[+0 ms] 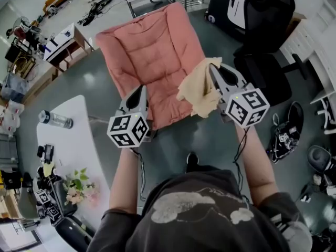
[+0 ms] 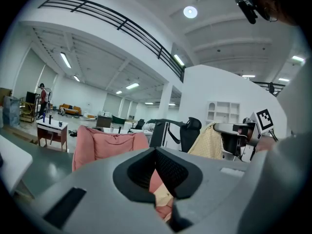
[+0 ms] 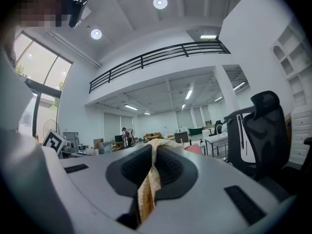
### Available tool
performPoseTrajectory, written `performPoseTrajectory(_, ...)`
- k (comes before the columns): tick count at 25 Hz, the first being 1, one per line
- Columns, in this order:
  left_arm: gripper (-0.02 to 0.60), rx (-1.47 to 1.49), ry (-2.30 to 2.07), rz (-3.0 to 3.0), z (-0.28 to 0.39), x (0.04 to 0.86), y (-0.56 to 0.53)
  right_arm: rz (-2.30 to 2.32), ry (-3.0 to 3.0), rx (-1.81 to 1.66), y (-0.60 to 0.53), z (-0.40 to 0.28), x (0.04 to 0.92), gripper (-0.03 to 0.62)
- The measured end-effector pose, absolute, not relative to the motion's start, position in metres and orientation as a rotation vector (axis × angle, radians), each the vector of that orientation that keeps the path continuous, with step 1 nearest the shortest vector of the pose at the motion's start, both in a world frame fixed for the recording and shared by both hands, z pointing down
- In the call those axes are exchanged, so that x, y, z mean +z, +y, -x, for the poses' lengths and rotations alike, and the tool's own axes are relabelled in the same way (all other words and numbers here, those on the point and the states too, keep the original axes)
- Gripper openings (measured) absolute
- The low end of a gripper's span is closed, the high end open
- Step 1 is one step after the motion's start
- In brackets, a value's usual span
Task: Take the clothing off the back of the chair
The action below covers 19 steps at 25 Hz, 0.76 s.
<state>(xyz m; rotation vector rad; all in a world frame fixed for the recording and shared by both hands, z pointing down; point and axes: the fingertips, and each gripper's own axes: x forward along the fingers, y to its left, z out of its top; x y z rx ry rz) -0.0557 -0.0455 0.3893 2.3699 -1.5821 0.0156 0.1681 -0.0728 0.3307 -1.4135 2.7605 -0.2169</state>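
Observation:
A pink padded chair [image 1: 152, 51] stands ahead of me on the grey floor. A cream-yellow piece of clothing [image 1: 199, 91] hangs in front of the chair's right side, off its back. My right gripper [image 1: 212, 67] is shut on its upper edge. In the right gripper view the cloth [image 3: 147, 189] runs pinched between the pads and out over the tips of that gripper [image 3: 152, 147]. My left gripper [image 1: 143, 88] hovers over the seat's front edge, jaws together, nothing clearly held. In the left gripper view, the chair [image 2: 105, 145] lies beyond the gripper [image 2: 156, 151], with the clothing [image 2: 208, 141] to the right.
A black office chair [image 1: 262, 35] stands close on the right of the pink chair. At my left is a white table [image 1: 68, 140] with a bottle [image 1: 55, 119] and flowers [image 1: 79, 185]. Gear lies on the floor at right [image 1: 283, 135]. A person [image 2: 43, 99] stands far off.

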Motion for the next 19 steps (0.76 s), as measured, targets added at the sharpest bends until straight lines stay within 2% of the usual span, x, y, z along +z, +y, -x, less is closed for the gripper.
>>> performPoseTrajectory(19, -0.002, -0.001, -1.509, -2.408, 0.096, 0.387, 0.057, 1.493, 2.687, -0.287, 0.042, -0.135, 0.332, 0.008)
